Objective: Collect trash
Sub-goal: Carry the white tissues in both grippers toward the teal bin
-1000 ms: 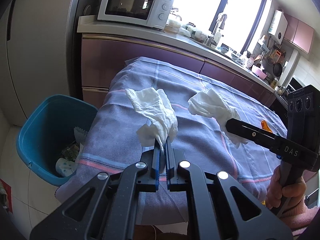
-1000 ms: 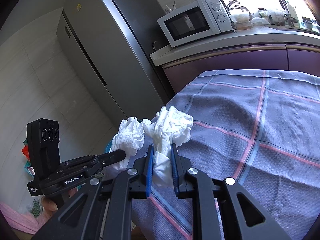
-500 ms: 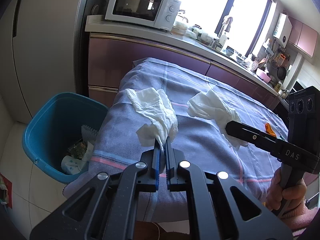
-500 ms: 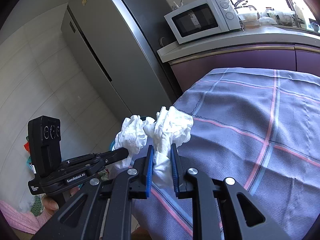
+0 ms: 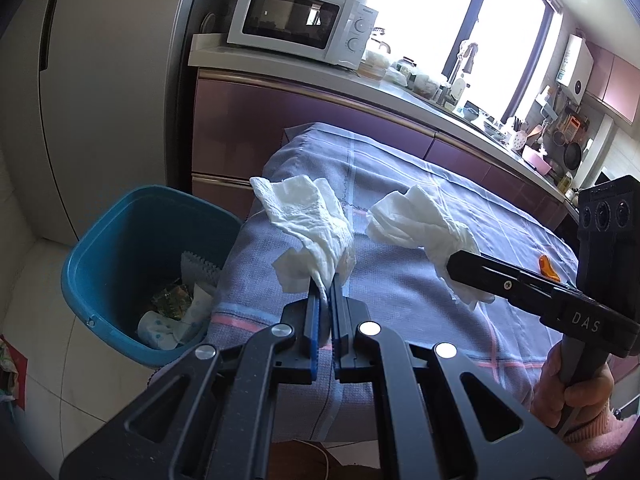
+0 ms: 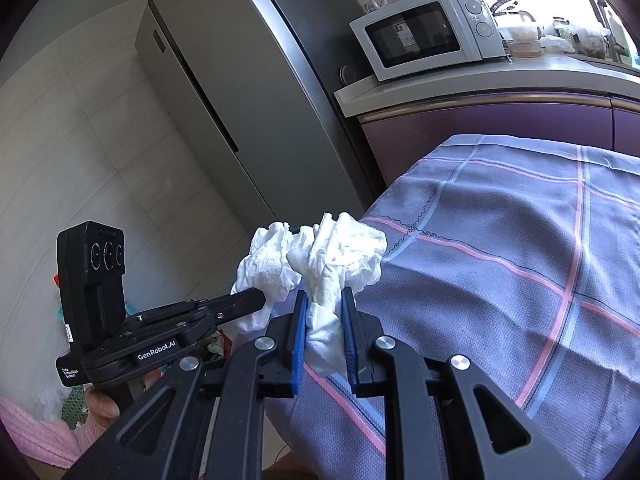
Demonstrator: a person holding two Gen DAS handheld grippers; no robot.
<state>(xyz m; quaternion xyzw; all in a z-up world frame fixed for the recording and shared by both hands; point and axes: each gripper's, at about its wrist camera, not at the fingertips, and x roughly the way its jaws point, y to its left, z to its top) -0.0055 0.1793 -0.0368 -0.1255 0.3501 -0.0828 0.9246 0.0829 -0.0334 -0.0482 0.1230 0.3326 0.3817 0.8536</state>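
My left gripper [image 5: 325, 286] is shut on a crumpled white tissue [image 5: 310, 222], held above the left end of the table with the purple checked cloth [image 5: 400, 288]. My right gripper [image 6: 324, 304] is shut on a second crumpled white tissue [image 6: 340, 256], which also shows in the left wrist view [image 5: 424, 222], to the right of the first. Both wads hang in the air close together. A blue trash bin [image 5: 120, 240] stands on the floor left of the table, with wrappers and paper inside. In the right wrist view the left gripper [image 6: 256, 298] holds its tissue [image 6: 266, 266] just left of mine.
A small orange scrap [image 5: 547, 268] lies on the cloth at the right. Behind the table runs a purple-fronted counter [image 5: 280, 120] with a white microwave [image 5: 300, 22]. A tall grey fridge [image 6: 224, 80] stands left of it. A hand [image 5: 568, 384] in a pink sleeve holds the right gripper.
Both grippers have shifted left along the table with their tissues, toward the blue bin, which now sits nearer the middle of the left wrist view. Both grips are unchanged.
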